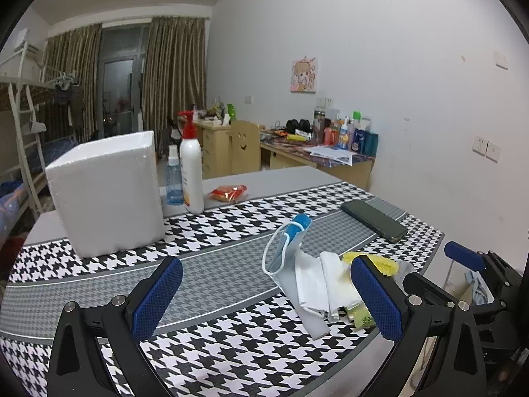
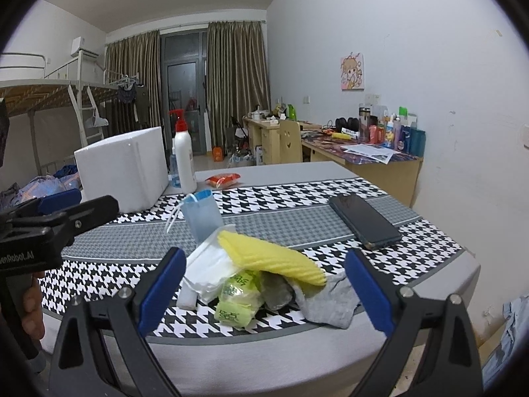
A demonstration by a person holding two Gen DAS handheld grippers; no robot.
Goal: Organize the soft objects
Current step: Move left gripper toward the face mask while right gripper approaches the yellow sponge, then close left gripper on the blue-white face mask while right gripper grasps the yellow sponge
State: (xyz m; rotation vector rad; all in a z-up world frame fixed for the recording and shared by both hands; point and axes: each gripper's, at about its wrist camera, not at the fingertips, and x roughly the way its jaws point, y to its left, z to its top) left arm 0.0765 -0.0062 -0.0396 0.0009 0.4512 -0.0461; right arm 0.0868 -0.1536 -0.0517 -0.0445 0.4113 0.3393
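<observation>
While apart — both claws (image 1: pixel 264 301) (image 2: pixel 264 287), pile (image 2: pixel 264 274).

The table (image 2: pixel 330 172) wore a matt woven cloth (image 2: pixel 281 195) in houndstooth print. The foam box (image 1: pixel 105 195) looked white, grainy and dull. The phone (image 2: pixel 363 221) had a glossy glass face. The yellow sponge (image 2: pixel 271 258) was ribbed and porous, the grey rag (image 2: pixel 330 301) soft knit. The masks (image 1: pixel 314 284) seemed papery. The fingers (image 1: pixel 377 297) carried blue textured rubber pads on matt black plastic.
</observation>
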